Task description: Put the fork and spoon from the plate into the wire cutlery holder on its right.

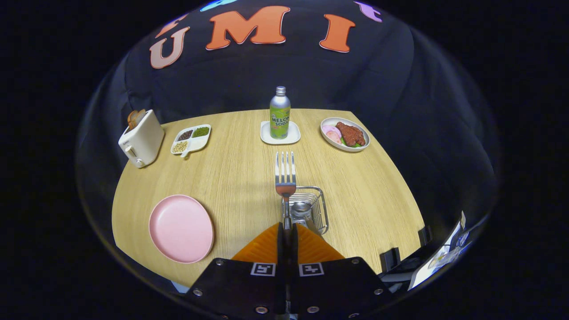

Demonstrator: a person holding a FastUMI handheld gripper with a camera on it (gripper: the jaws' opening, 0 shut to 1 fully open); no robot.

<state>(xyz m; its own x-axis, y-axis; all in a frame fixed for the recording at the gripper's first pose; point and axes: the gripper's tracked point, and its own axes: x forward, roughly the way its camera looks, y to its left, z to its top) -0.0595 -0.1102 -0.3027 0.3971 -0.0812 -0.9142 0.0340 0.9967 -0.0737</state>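
The fork (285, 175) is pinched tight by its handle between the two fingers of the gripper (287, 229), tines pointing to 12 o'clock, and it hangs just over the wire cutlery holder (321, 209), where the spoon (301, 209) already sits. The pink plate (181, 229) is bare at 9 o'clock from the holder, well apart, and far off toward 12 o'clock are a soda bottle (280, 113) on a white coaster (266, 135), a food dish (345, 134), a snack tray (191, 140) and a toaster (142, 138). I think the fork could hit the holder's rim or the spoon and slide out onto the table (231, 173) if it is let go while off to the left side or tipped.
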